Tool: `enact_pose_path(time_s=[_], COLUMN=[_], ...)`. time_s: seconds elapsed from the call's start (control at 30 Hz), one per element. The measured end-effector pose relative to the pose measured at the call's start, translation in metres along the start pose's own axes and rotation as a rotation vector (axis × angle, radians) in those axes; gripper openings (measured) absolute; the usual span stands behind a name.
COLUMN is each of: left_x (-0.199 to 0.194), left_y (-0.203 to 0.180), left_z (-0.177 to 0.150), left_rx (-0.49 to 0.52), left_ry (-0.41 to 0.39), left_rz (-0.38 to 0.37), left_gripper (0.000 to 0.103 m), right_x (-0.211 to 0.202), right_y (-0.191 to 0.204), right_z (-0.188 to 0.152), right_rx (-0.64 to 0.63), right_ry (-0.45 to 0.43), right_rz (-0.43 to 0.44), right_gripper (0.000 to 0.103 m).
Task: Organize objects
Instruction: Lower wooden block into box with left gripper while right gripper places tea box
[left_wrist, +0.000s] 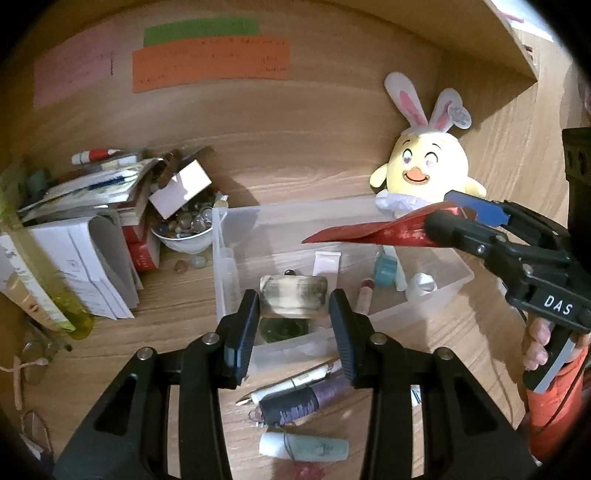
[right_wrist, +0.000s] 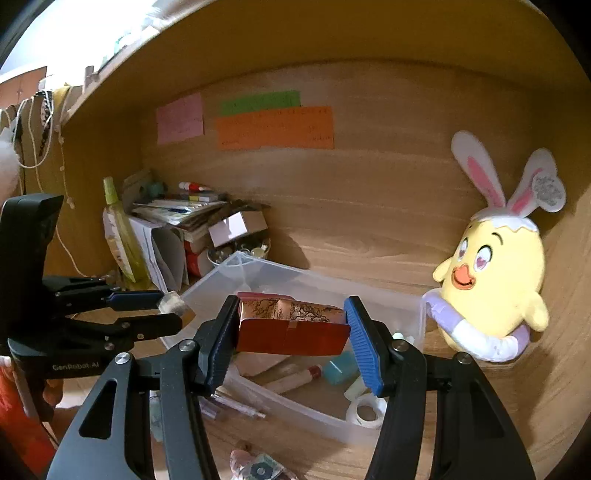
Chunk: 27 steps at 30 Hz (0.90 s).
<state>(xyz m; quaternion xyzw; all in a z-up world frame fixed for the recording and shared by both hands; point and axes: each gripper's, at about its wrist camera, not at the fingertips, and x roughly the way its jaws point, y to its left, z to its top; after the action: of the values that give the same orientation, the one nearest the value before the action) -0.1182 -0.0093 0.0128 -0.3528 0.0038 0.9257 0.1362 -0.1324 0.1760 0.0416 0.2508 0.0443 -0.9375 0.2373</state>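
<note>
A clear plastic bin (left_wrist: 236, 221) (right_wrist: 410, 314) sits on the wooden desk with small items inside. My left gripper (left_wrist: 293, 299) is shut on a pale, dark-smudged translucent block (left_wrist: 293, 295) and holds it over the bin's near edge; it also shows in the right wrist view (right_wrist: 173, 304). My right gripper (right_wrist: 291, 325) is shut on a shiny red packet (right_wrist: 291, 332) with a printed landscape, held above the bin; in the left wrist view the right gripper (left_wrist: 448, 212) and the red packet (left_wrist: 369, 232) hover over the bin's far right side.
A yellow chick plush with rabbit ears (left_wrist: 424, 162) (right_wrist: 495, 284) leans on the back wall right of the bin. A stack of books and papers (left_wrist: 85, 221), a bowl of beads (left_wrist: 184, 232) and a green bottle (left_wrist: 55, 288) stand left. Pens, thread spools and a tube (left_wrist: 303, 446) lie in front.
</note>
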Motion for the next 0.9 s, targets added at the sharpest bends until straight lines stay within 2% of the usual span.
enact_pose_path(time_s=[0.43, 0.9], left_x=[0.033, 0.053], left_y=[-0.006, -0.009], left_z=[0.003, 0.001], left_rx=[0.012, 0.009], left_ry=[0.055, 0.083], left_rz=[-0.007, -0.015], left_gripper=[0.039, 0.039], right_x=[0.044, 0.066], right_y=[-0.005, -0.016], right_z=[-0.009, -0.02], right_rx=[0.002, 0.017], right_ry=[0.093, 0.18], right_rz=[0.043, -0.02], right_gripper=[0.053, 0.055])
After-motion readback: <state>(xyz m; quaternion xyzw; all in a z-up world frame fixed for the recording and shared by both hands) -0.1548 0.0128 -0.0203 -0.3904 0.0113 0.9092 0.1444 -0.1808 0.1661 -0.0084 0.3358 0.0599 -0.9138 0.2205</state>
